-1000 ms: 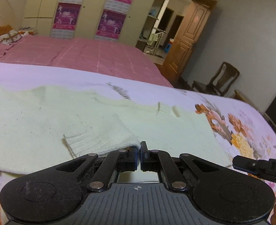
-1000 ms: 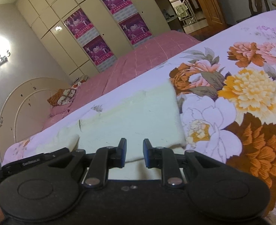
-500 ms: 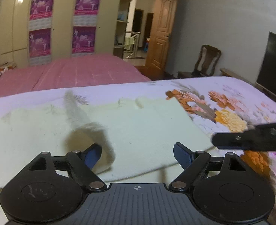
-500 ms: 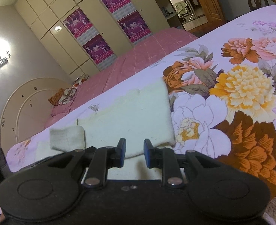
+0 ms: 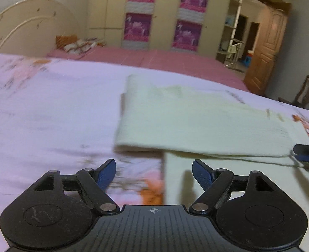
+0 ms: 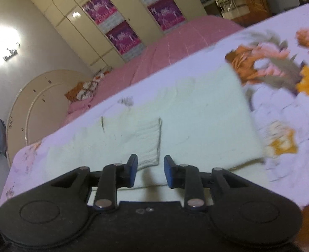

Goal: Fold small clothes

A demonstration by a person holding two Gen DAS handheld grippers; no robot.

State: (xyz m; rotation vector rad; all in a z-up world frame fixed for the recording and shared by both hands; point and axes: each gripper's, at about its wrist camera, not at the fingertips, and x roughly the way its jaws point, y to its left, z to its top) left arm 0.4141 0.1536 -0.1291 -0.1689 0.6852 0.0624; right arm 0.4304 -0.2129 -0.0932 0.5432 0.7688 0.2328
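Cream knit sweater (image 6: 175, 126) on the floral bedsheet (image 5: 49, 109) — left gripper (image 5: 153, 173) wide, empty; right gripper (image 6: 150, 169) has just been opening, jaws narrow, empty.

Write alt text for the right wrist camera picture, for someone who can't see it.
A cream knitted sweater lies flat on a floral bedspread, one sleeve folded across its body. The right tongs hover just above its near edge, blue pads slightly apart and holding nothing. Behind are a pink bed and a wardrobe with purple posters.

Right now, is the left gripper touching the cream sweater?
Apart. In the left wrist view, the left gripper has its fingers wide open with nothing between them; the cream sweater lies flat beyond them.
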